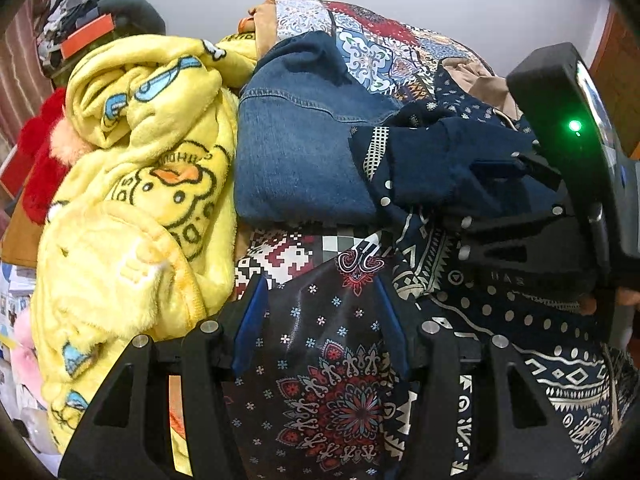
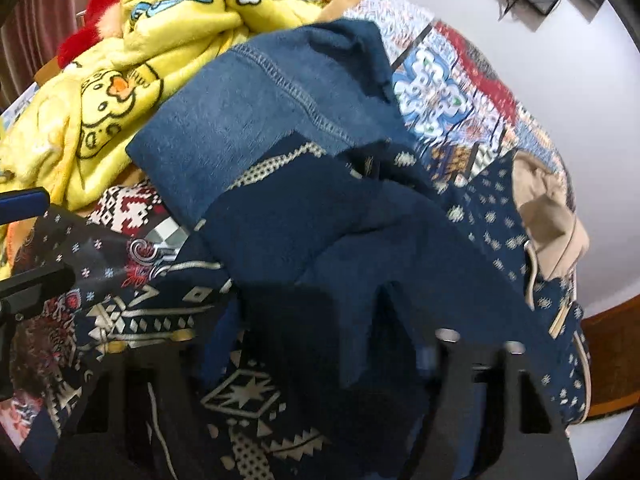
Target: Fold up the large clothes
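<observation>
A pile of clothes fills both views. A dark floral-print cloth (image 1: 332, 360) lies between the blue pads of my left gripper (image 1: 320, 300), which stands open around it. My right gripper (image 1: 520, 200) shows at the right of the left wrist view, with navy patterned fabric (image 1: 452, 168) bunched at its fingers. In the right wrist view that navy cloth (image 2: 320, 248) drapes over my right gripper (image 2: 320, 320) and hides its fingers. A blue denim garment (image 1: 296, 140) lies on top of the pile and shows in the right wrist view too (image 2: 240, 112).
A yellow fleece duck-print garment (image 1: 140, 184) lies at the left, with red fluffy fabric (image 1: 40, 168) beyond it. A patchwork-print cloth (image 1: 372, 52) lies at the back. A tan garment (image 2: 548, 216) sits at the right. A white wall (image 1: 440, 0) stands behind.
</observation>
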A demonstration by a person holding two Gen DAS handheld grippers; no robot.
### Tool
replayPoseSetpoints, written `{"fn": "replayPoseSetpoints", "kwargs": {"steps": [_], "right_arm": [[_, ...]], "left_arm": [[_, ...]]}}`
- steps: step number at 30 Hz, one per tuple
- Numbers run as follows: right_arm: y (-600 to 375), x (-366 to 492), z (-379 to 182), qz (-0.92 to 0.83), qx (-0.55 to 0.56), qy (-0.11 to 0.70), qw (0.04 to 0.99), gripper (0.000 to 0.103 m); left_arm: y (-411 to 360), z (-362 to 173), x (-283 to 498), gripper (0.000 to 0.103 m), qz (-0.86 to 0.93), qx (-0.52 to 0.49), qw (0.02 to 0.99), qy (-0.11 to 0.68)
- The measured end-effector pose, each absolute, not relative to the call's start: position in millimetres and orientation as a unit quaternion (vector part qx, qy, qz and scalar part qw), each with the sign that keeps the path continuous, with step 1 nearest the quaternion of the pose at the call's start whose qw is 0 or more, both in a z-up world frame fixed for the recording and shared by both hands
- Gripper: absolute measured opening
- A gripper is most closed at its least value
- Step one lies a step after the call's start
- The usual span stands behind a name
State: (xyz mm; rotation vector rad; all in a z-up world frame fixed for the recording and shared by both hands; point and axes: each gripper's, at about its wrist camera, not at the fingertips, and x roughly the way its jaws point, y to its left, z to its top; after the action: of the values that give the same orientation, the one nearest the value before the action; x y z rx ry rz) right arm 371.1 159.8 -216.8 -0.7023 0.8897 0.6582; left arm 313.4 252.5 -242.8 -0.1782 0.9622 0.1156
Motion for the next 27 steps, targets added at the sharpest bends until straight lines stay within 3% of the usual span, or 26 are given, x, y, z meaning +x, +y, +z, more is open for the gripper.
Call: {"fn": "replayPoseSetpoints", "kwargs": {"steps": [1,3,20,27], "right_arm": [[160.7,370.3,-216.7,0.309,-0.324,0.413,0.793,0.031],[160.5,369.9,-214.2,0.316,-0.312,0.416,0.793,0.012],[7.2,372.4,-83.1,0.287,-0.086,0.35,0.888,0.009],[-62.4,380.6,-74.3,0.24,-0.028,0.352,0.904,0.009]], "left_arm": [[252.8,-242.8,314.4,0.053,0.056,-0.09,0.881,0.461],[252.7,-242.3,316.2,0.053,0.057,-0.098,0.88,0.461],[202.4,-231.5,347.1,0.053,0.052,-0.105,0.881,0.459],[145.7,-209.0,358.5,0.053,0.005,-0.069,0.891,0.449]]}}
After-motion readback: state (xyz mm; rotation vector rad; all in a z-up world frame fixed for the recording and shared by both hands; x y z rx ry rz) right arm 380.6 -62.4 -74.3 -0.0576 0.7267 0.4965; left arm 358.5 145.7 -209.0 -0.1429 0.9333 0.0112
